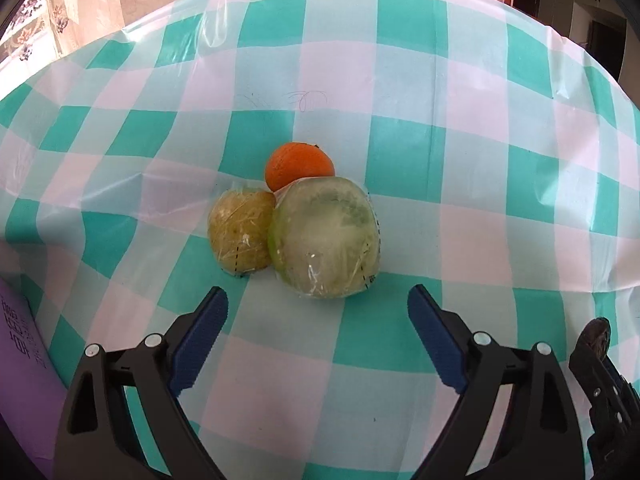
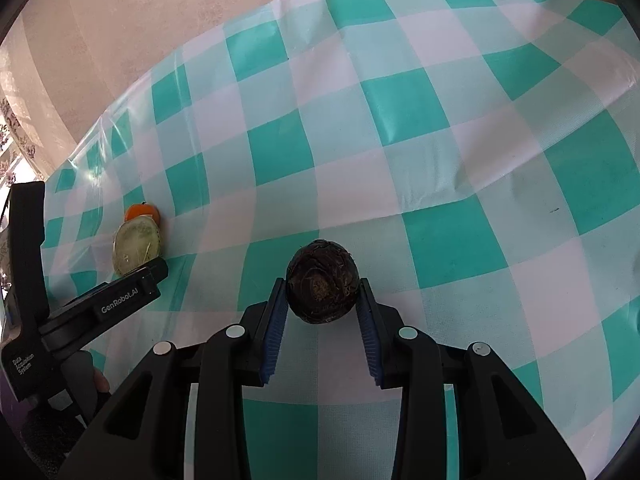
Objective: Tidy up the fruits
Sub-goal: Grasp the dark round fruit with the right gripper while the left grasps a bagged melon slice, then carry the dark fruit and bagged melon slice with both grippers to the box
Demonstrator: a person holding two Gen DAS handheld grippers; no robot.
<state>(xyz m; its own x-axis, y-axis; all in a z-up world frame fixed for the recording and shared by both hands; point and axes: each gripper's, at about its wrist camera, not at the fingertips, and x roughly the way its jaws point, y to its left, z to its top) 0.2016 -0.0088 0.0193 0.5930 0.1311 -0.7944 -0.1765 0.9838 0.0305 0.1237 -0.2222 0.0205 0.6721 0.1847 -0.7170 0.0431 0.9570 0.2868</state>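
Three fruits huddle together on the checked tablecloth: an orange (image 1: 299, 165) at the back, a small yellow wrapped fruit (image 1: 240, 236) on the left, and a large pale green wrapped fruit (image 1: 326, 238) on the right. My left gripper (image 1: 318, 300) is open and empty just in front of them. My right gripper (image 2: 323, 286) is shut on a dark brown round fruit (image 2: 322, 287) and holds it between the blue pads. The orange (image 2: 142, 213) and the green fruit (image 2: 136, 250) also show at the far left of the right wrist view, behind the left gripper's finger (image 2: 120, 294).
The teal and white checked tablecloth (image 1: 440, 160) covers the table. A purple object (image 1: 20, 360) lies at the left edge. The right gripper's body (image 1: 604, 380) shows at the lower right of the left wrist view. A beige wall rises behind the table's far edge.
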